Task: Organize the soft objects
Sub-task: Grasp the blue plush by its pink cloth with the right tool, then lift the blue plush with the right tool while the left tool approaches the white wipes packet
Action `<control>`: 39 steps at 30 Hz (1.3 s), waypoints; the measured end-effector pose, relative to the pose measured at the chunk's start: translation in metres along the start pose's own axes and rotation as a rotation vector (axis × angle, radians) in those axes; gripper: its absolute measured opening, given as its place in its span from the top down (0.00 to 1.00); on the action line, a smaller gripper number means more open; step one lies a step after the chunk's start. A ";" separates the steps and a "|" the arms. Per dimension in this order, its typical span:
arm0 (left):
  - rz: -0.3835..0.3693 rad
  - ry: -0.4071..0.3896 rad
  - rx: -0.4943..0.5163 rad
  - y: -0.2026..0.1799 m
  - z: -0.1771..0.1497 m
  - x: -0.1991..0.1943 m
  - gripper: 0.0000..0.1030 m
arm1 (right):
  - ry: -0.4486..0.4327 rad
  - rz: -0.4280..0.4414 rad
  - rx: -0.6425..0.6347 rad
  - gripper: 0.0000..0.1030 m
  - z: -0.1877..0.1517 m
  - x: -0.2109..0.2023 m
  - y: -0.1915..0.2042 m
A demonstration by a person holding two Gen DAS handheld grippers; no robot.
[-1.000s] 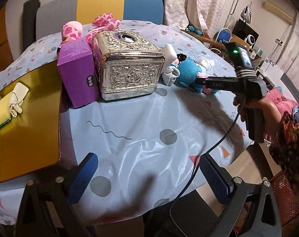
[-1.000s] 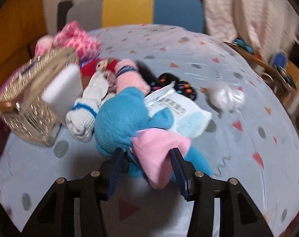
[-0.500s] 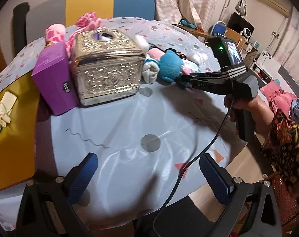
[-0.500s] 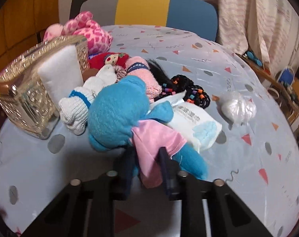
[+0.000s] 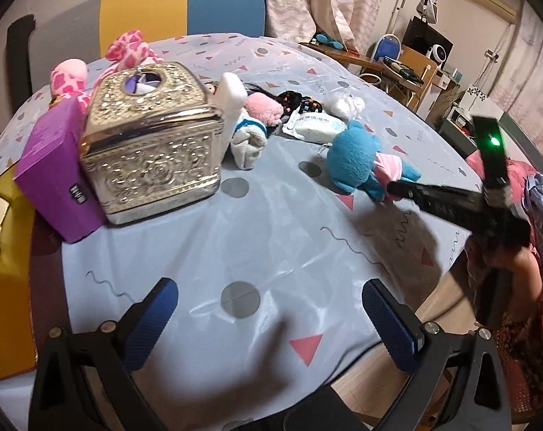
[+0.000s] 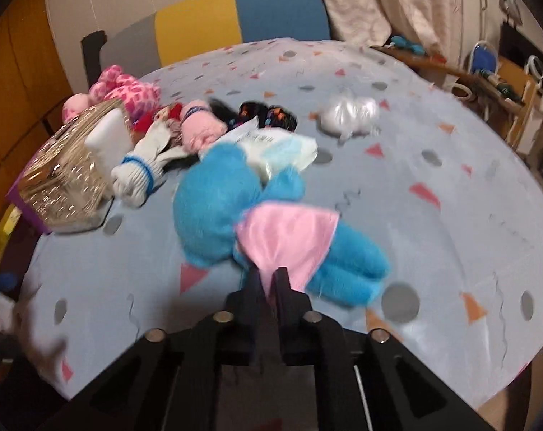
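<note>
A blue plush toy with a pink dress lies on the table; it also shows in the left wrist view. My right gripper is shut on the hem of its pink dress; it shows in the left wrist view at the toy's right side. My left gripper is open and empty above the near part of the table. A white sock, a pink rolled sock, a white sponge and a pink spotted plush lie by the silver box.
An ornate silver box and a purple box stand at left, with a yellow tray beside them. A white packet, black bead bands and a clear bag of white stuff lie mid-table. A chair stands behind.
My right gripper has closed on the blue plush's pink dress and pulled the toy away from the pile, toward the table's right edge. My left gripper stays open.
</note>
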State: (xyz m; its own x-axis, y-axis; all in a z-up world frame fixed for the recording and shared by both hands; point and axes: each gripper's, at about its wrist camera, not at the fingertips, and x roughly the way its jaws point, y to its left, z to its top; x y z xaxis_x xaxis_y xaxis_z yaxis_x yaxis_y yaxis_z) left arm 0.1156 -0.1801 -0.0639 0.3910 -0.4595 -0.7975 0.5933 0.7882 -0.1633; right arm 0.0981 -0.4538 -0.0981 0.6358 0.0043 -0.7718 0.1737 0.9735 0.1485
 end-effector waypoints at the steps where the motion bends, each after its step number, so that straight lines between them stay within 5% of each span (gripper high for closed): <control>1: -0.003 0.003 0.001 -0.001 0.002 0.002 0.00 | -0.014 -0.003 -0.022 0.72 -0.002 -0.004 0.001; 3: 0.000 0.006 0.000 -0.002 0.004 0.005 0.00 | -0.048 -0.036 -0.098 0.50 -0.002 -0.010 0.009; 7: -0.001 0.011 -0.008 -0.005 0.009 0.009 0.00 | -0.043 0.002 -0.213 0.47 0.010 -0.001 0.023; 14: 0.005 -0.003 -0.010 -0.011 0.022 0.010 0.00 | 0.010 -0.059 -0.311 0.46 0.028 0.037 0.027; 17: 0.016 -0.018 -0.014 -0.014 0.031 0.013 0.00 | 0.002 -0.026 -0.257 0.47 0.027 0.039 0.021; 20: 0.017 -0.014 -0.020 -0.021 0.044 0.024 0.00 | -0.013 -0.066 -0.221 0.78 0.025 0.036 0.018; 25: 0.008 -0.011 -0.035 -0.034 0.071 0.041 0.00 | -0.067 -0.017 -0.067 0.95 0.020 0.013 -0.007; 31: -0.009 0.001 -0.103 -0.041 0.103 0.066 0.00 | -0.134 -0.077 0.187 0.97 0.002 -0.013 -0.050; 35: -0.005 0.029 -0.143 -0.047 0.125 0.090 0.00 | -0.124 -0.092 0.236 0.96 -0.012 -0.015 -0.060; 38: 0.022 0.053 -0.161 -0.053 0.145 0.115 0.00 | -0.135 0.010 0.294 0.91 -0.025 -0.016 -0.062; 39: 0.048 0.071 -0.158 -0.056 0.152 0.127 0.00 | -0.149 0.033 0.286 0.80 -0.028 -0.019 -0.058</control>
State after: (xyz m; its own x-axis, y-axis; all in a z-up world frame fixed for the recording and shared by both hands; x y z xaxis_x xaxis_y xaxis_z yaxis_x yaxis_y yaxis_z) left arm 0.2390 -0.3443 -0.0675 0.3621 -0.3941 -0.8448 0.4548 0.8657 -0.2089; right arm 0.0552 -0.5045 -0.1095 0.7443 -0.0194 -0.6675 0.3418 0.8698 0.3559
